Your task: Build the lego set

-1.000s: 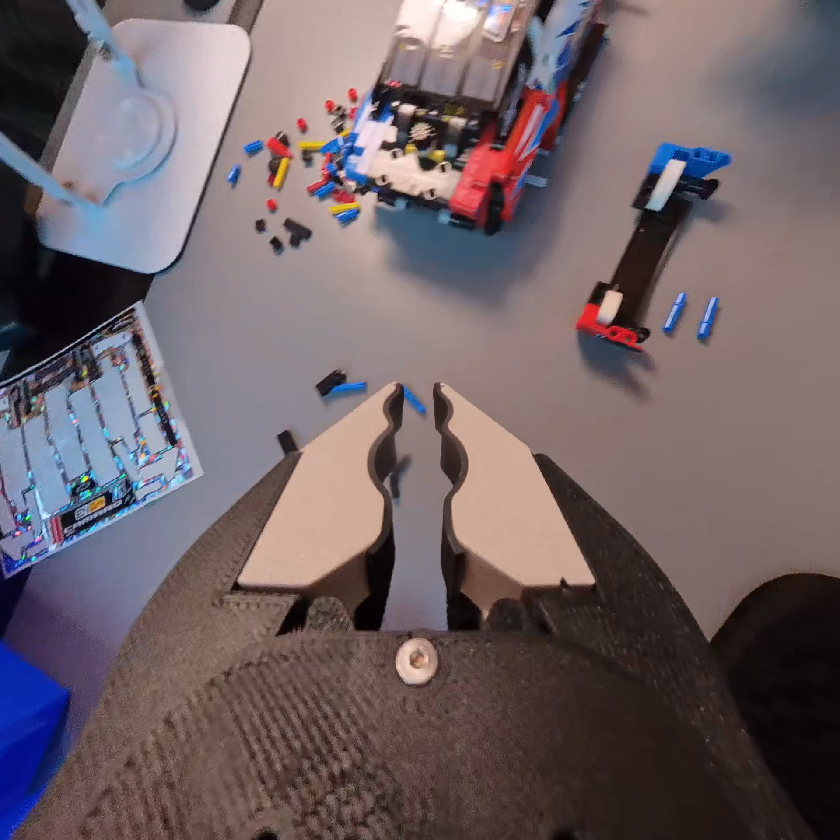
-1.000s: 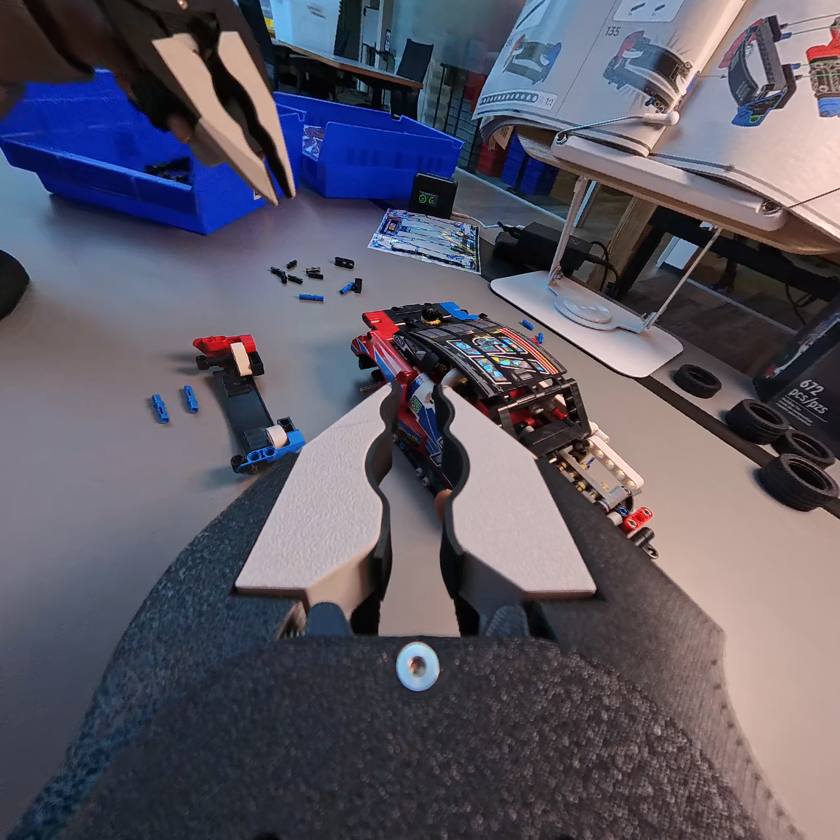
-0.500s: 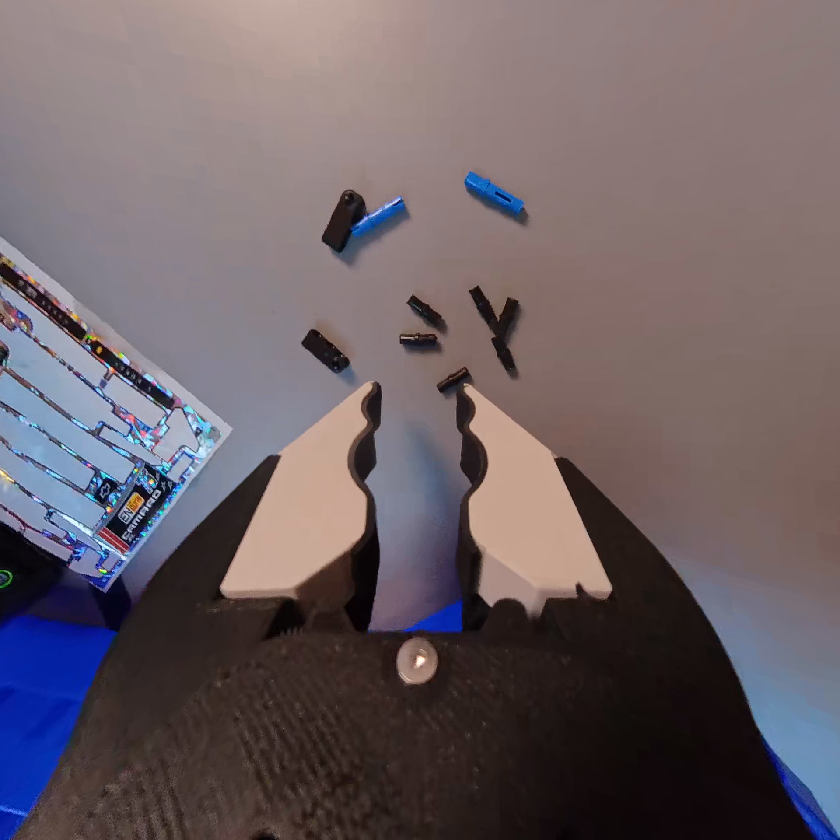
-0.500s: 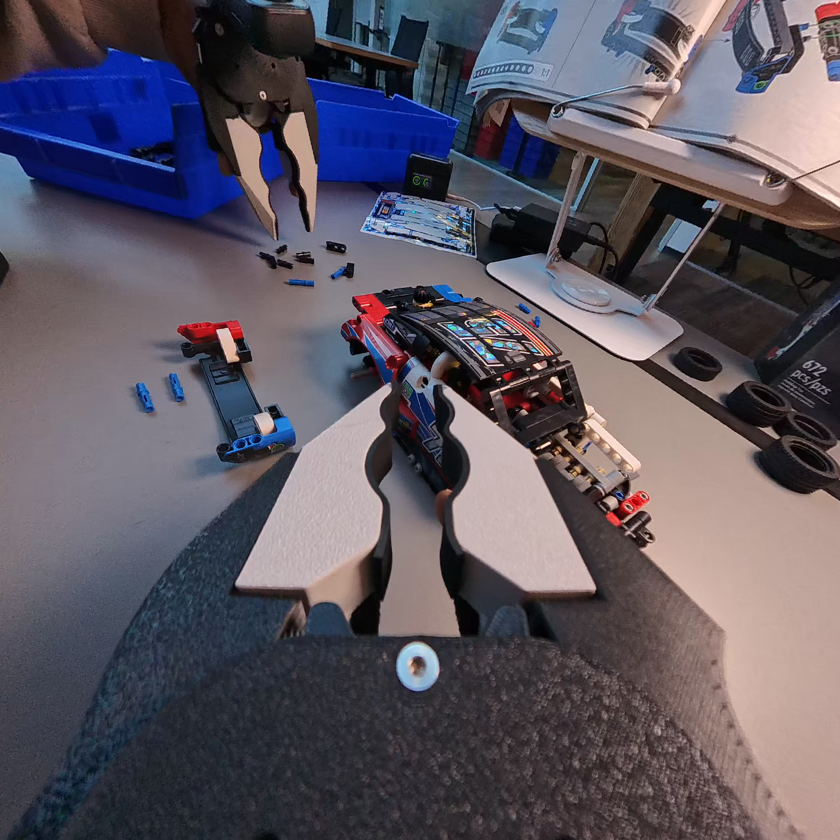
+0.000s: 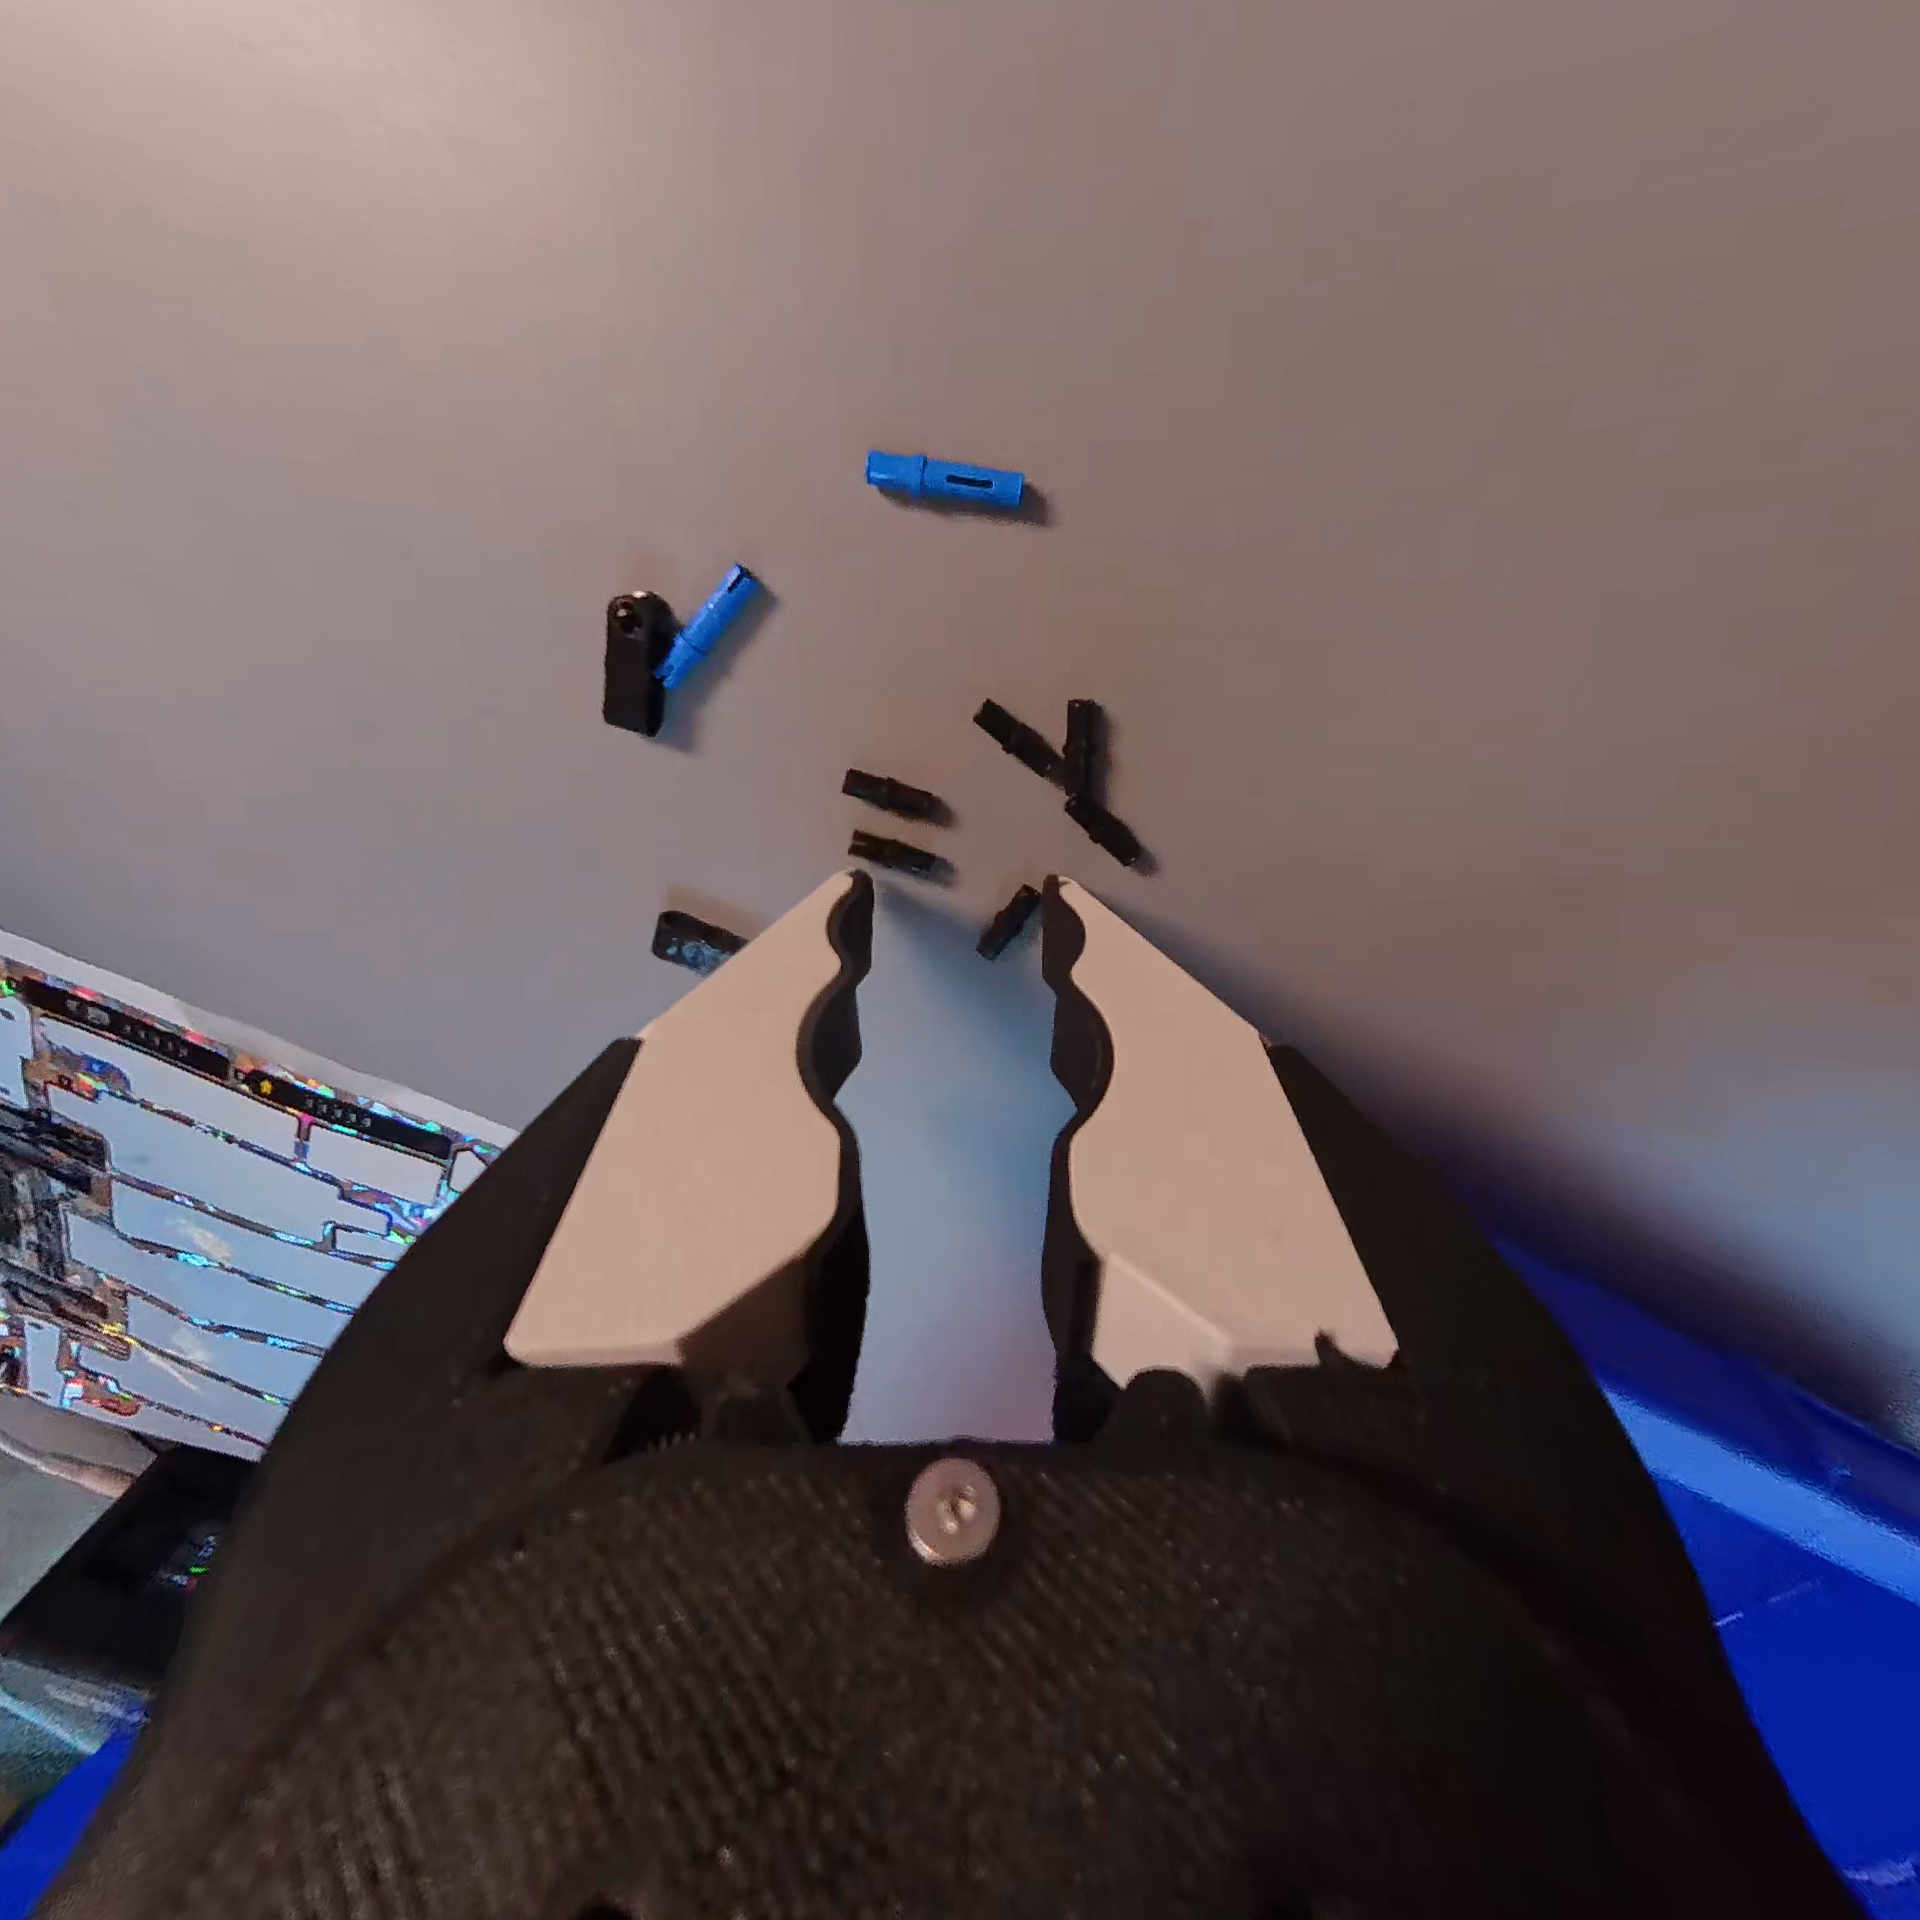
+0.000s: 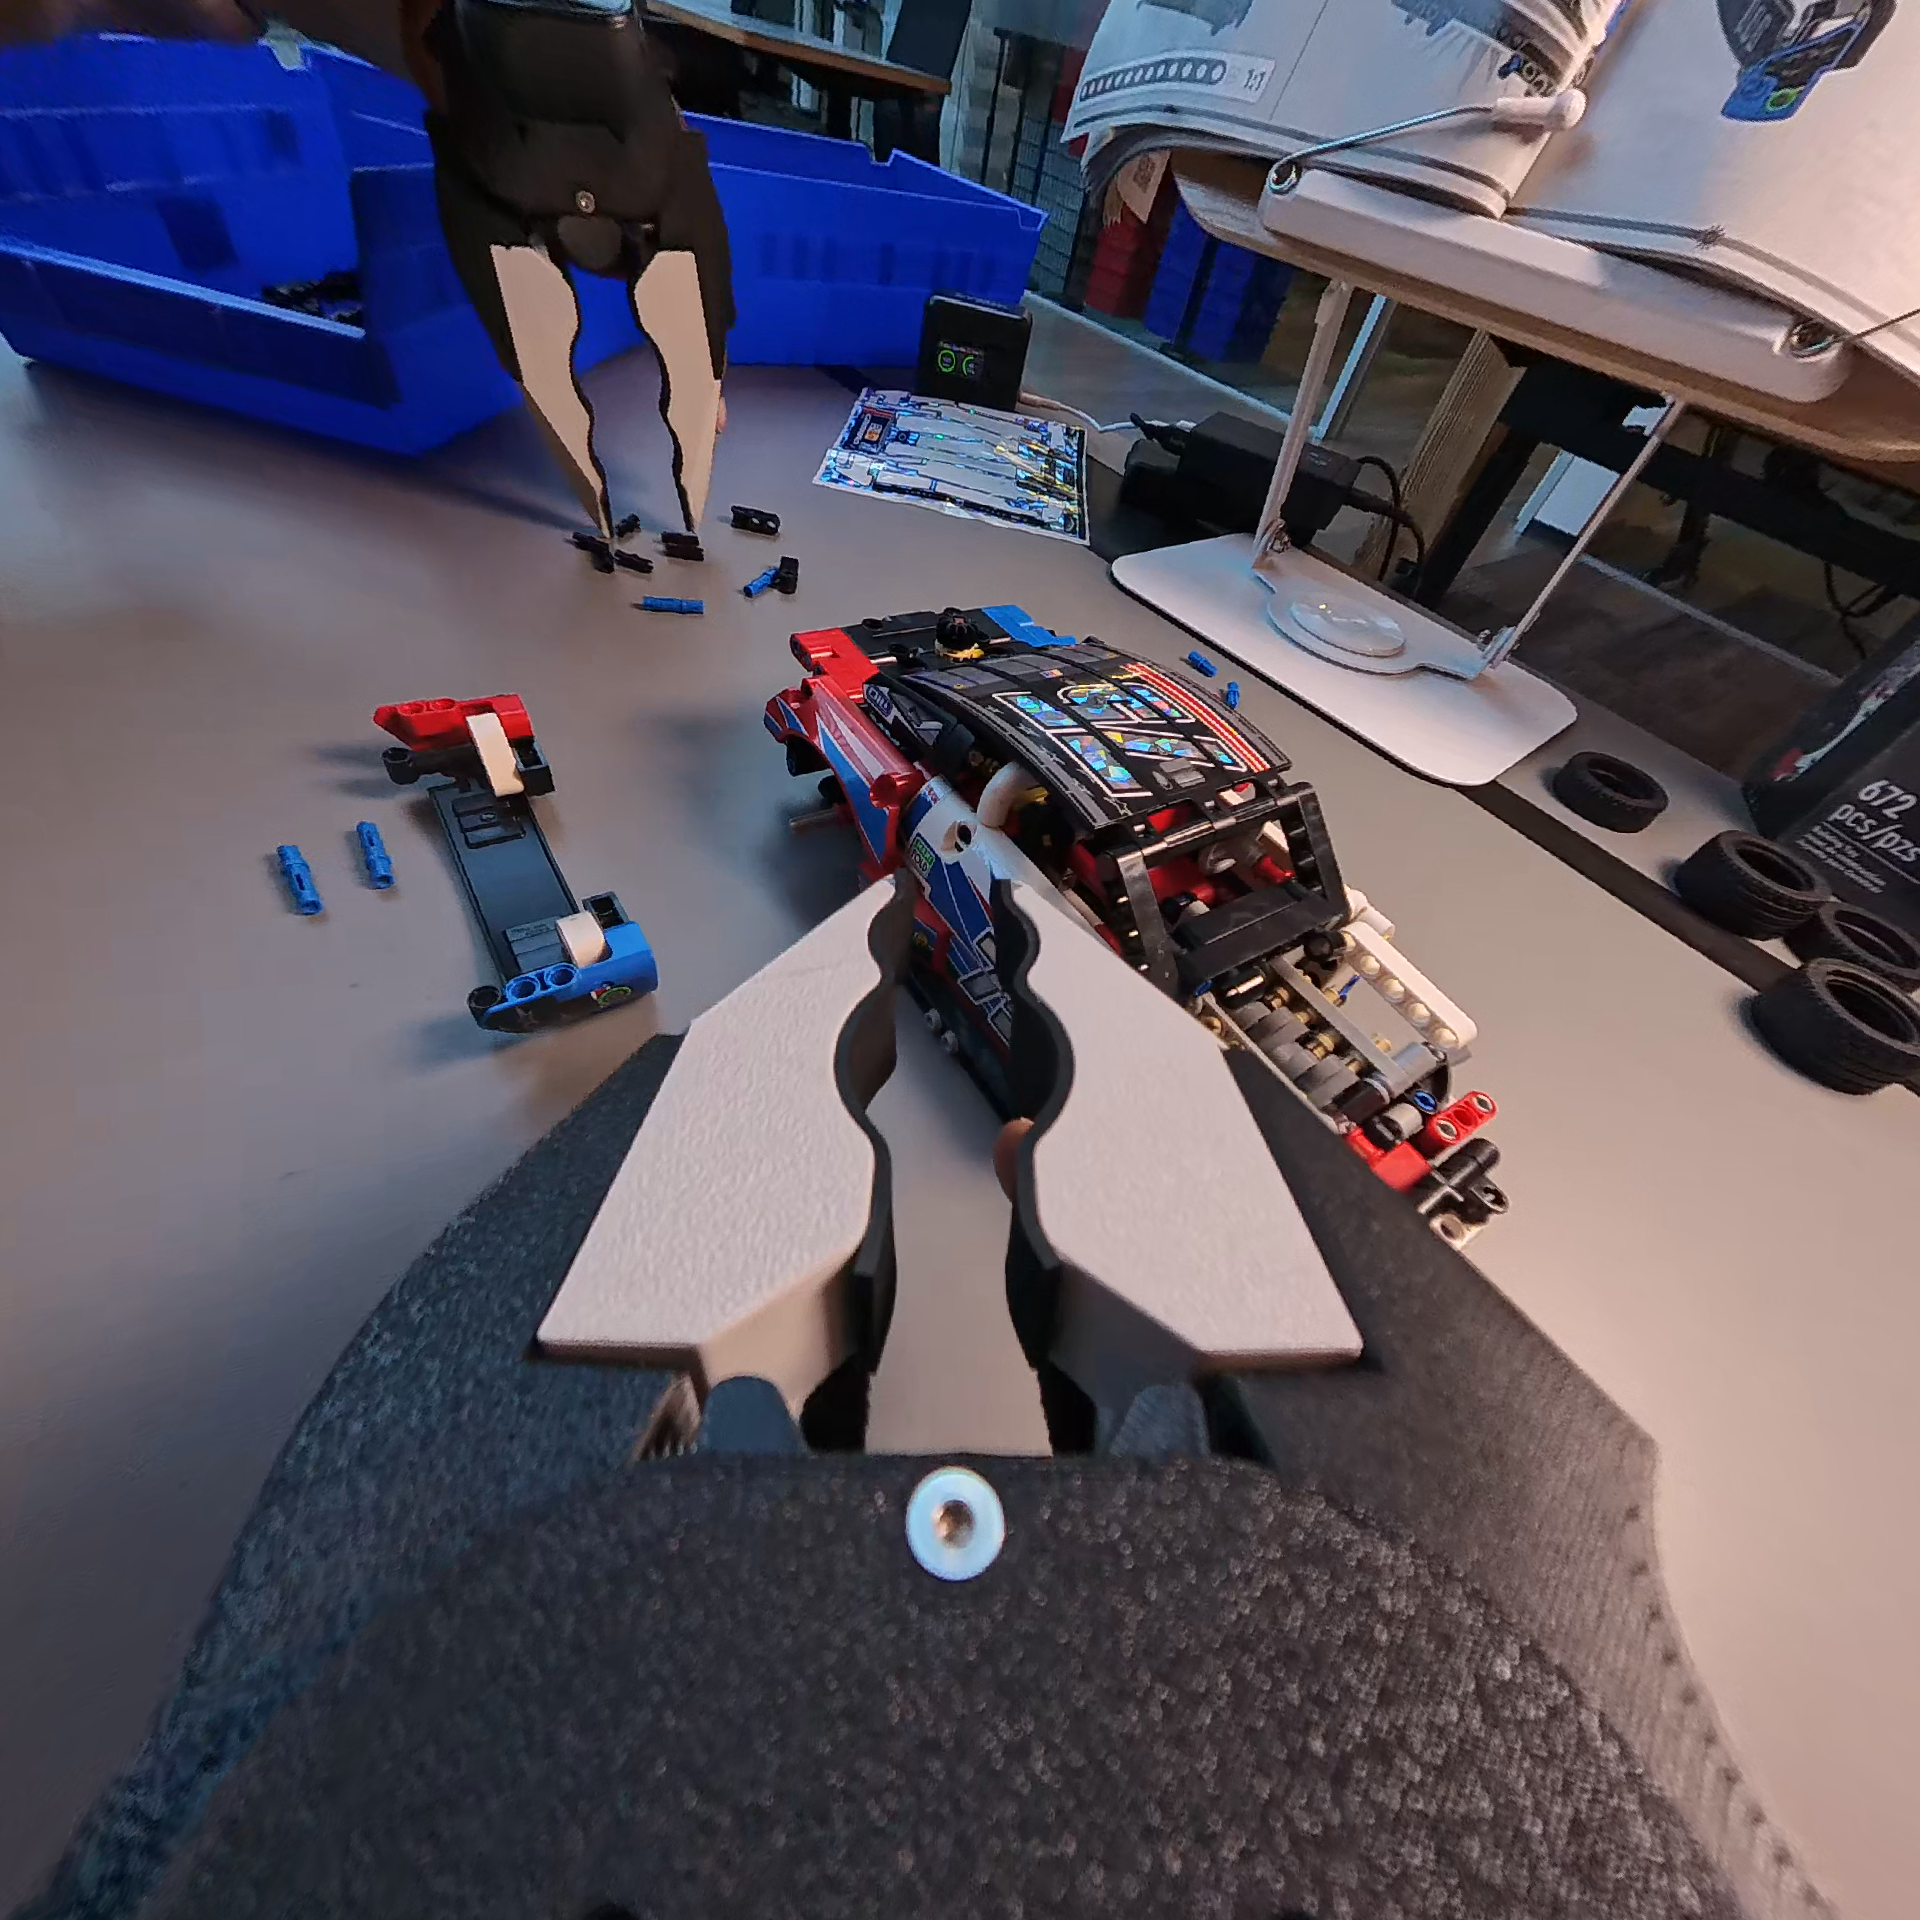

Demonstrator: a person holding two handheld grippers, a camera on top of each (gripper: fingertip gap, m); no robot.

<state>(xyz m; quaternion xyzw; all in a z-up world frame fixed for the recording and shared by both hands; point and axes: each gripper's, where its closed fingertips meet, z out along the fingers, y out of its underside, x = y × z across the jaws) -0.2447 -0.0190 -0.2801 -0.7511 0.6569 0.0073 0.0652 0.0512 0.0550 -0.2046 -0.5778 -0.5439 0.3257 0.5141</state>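
1. The left gripper (image 5: 951, 888) has dropped from above the car (image 6: 1091, 810) to the loose black pins (image 5: 894, 798) on the table (image 5: 1351, 416), fingers parted and empty, one pin (image 5: 1008, 923) between the tips; a pick-up looks imminent
2. The right gripper (image 6: 943, 894) stays slightly parted, holding nothing, beside the car
3. The blue bins (image 6: 208, 260) behind hold dark pieces, too small to identify

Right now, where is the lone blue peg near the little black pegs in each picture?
Left wrist view: the blue peg lies above centre, beyond the open fingertips.
Right wrist view: upper left, below the other gripper's tips.
Shared landmark: the shiny sticker sheet.
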